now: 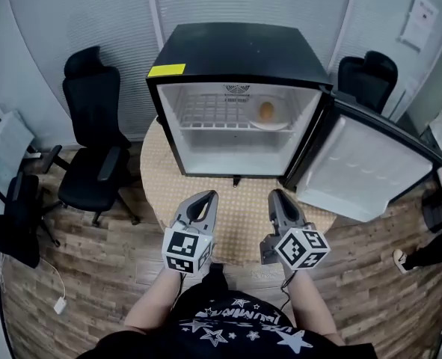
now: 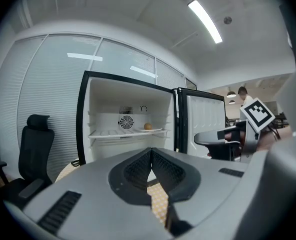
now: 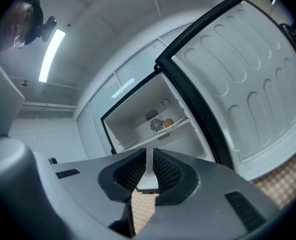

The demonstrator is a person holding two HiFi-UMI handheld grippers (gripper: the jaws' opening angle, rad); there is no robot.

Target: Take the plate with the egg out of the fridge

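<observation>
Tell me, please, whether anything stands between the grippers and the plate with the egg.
Nothing visible does: the fridge door stands open, and the plate with the egg sits on the shelf with nothing before it.

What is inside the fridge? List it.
Inside the fridge, a wire shelf carries a white plate with an egg, at the right. The plate under the egg is hidden.

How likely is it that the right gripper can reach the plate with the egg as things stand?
Probably yes: the door stands wide open, the plate sits rightward on the shelf, and nothing lies between it and the right gripper, though its jaws are shut.
</observation>
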